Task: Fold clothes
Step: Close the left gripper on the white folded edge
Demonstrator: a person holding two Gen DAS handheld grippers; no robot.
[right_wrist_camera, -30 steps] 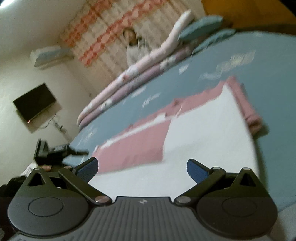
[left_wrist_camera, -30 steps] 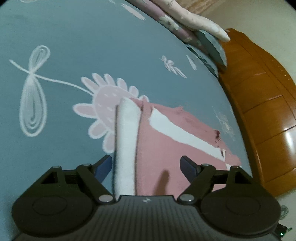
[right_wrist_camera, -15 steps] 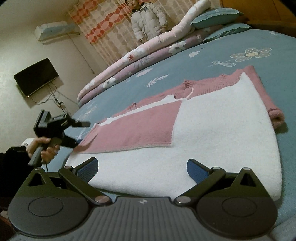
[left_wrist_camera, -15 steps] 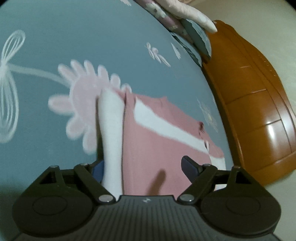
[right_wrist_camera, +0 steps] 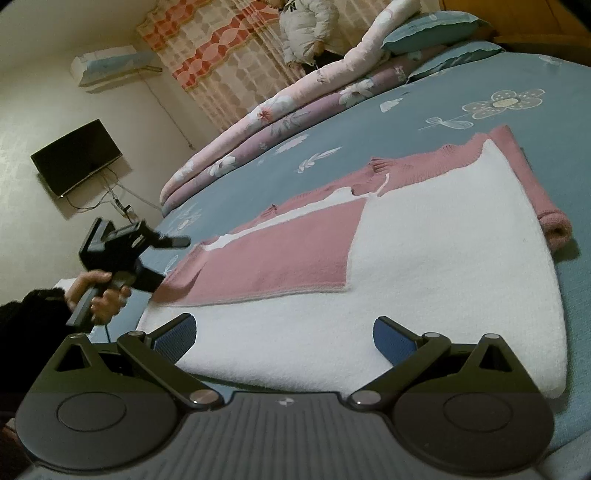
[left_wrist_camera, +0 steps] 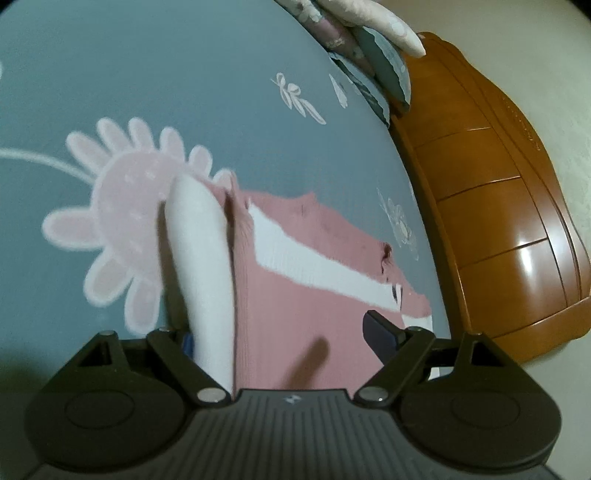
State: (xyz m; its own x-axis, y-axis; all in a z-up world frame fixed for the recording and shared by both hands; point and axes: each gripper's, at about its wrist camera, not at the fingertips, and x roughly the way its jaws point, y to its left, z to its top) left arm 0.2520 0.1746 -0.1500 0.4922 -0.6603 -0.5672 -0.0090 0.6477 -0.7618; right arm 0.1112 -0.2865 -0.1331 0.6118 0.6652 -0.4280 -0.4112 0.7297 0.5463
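A pink and white sweater lies flat on the blue bed sheet, partly folded, with a pink panel over the white part. My right gripper is open and empty, its jaws spread over the sweater's near white edge. My left gripper is open; the sweater lies between its jaws, and a raised white fold covers the left pad. The left gripper also shows in the right wrist view, held in a hand at the sweater's left end.
Rolled pink and purple quilts and blue pillows lie along the far side of the bed. A wooden headboard bounds the bed. A person in a white jacket stands beyond. A wall TV hangs at left.
The left gripper has moved in over the sweater, and the white fold now covers its left pad. The right view has swung and steadied at the near white edge.
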